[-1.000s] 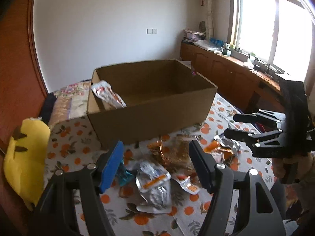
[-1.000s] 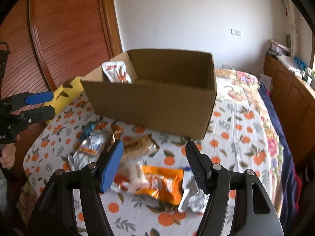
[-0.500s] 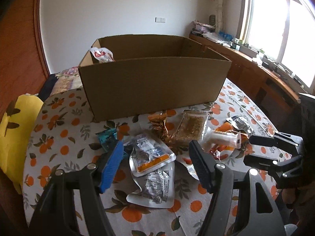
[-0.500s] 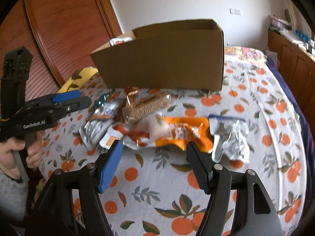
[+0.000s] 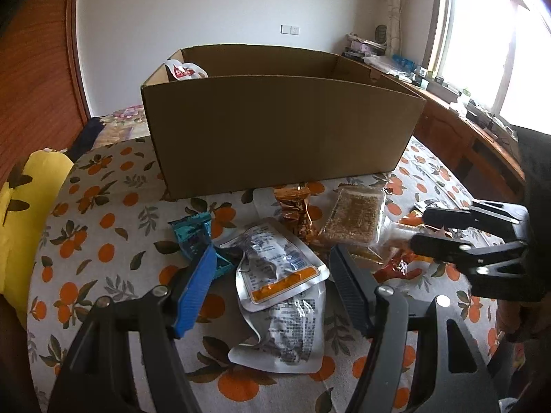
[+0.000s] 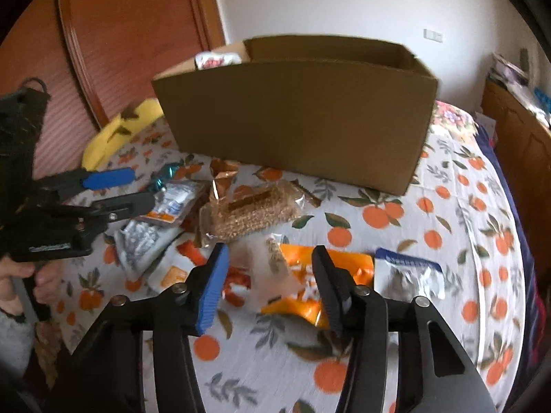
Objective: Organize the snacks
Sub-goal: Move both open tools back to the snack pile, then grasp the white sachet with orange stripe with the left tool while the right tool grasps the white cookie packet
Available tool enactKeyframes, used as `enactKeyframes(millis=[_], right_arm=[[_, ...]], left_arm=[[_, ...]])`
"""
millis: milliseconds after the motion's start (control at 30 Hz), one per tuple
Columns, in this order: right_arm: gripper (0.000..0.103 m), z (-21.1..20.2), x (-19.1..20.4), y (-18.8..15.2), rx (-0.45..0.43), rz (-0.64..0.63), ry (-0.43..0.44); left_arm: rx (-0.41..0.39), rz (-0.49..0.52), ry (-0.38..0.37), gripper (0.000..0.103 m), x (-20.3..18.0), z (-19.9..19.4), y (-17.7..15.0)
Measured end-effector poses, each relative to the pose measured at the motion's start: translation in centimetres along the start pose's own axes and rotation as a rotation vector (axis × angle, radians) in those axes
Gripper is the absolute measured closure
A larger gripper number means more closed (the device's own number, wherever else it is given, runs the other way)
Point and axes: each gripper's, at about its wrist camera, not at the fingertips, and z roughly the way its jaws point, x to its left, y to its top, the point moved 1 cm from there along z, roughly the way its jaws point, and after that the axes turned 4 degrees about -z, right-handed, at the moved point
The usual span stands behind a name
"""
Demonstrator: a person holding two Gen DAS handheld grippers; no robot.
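A cardboard box [image 5: 275,130] stands open on the orange-patterned tablecloth, with a white-and-red packet [image 5: 184,70] leaning in its left corner. Loose snacks lie in front of it. My left gripper [image 5: 272,258] is open just above a silver pouch with an orange label [image 5: 279,268]; a teal wrapper [image 5: 193,232] lies beside its blue finger. My right gripper [image 6: 270,258] is low over a pale clear packet [image 6: 268,265] lying on an orange packet [image 6: 344,261]. Its jaws are closing with the clear packet between them, pads not touching it.
A brown crunchy bar in clear wrap [image 6: 251,210], a copper foil packet [image 5: 296,213] and a blue-topped silver packet [image 6: 409,272] lie nearby. A yellow cushion [image 5: 20,206] sits at the left table edge. Wooden cabinets [image 5: 465,137] run under the window.
Both grippers have come down toward the snack pile, so the box now hides its inside. The right jaws have narrowed around the clear packet. The left jaws stay as wide as before.
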Motion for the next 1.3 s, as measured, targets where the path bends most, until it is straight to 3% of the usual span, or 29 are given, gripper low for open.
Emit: enactKeyframes(millis=[67,100,133,167,467,600,933,1000,1033,1167,1300], right_arm=[[0.057,1.1,0.2,0.1,0.04,-0.028,-0.007],[0.062,1.3,0.2,0.0,0.047,-0.038,-0.014],[0.075,1.4,0.2,-0.1,0.043,-0.047,-0.029],[0.077,1.3,0.2,-0.2,0.038,-0.049,-0.033],[0.077,1.0,-0.2,-1.7,-0.019,-0.046,-0.044],[0.077,1.0,-0.6,-1.8,-0.021,-0.027,-0.029],[0.077,1.0,-0.6,-1.8,-0.019,-0.016,-0.031],[0.077,1.2,-0.5,-1.8,-0.02,-0.014,-0.03],[0.077,1.2,-0.5,-1.8,-0.021,-0.014,-0.03],[0.077,1.2,-0.7,-1.8,-0.022,-0.008,-0.024],[0.077,1.1,-0.9,-1.9,-0.023,-0.005,-0.019]], left_arm=[[0.003,0.001,-0.002,0.034,0.1,0.2,0.0],[0.005,0.002,-0.001,0.034,0.1,0.3,0.0],[0.008,0.0,0.0,0.034,0.2,0.4,0.0],[0.01,-0.002,0.001,0.034,0.2,0.6,0.0],[0.064,0.006,0.001,0.049,-0.2,2.3,0.5],[0.118,0.006,0.054,0.049,0.1,3.6,0.5],[0.191,0.037,0.062,0.048,-0.8,5.7,1.5],[0.188,0.056,0.09,0.055,-1.0,5.8,1.6],[0.18,0.07,0.107,0.065,-1.1,5.8,1.7],[0.159,0.131,0.125,0.068,-1.8,5.3,1.3],[0.121,0.136,0.127,0.082,-2.1,3.6,1.3]])
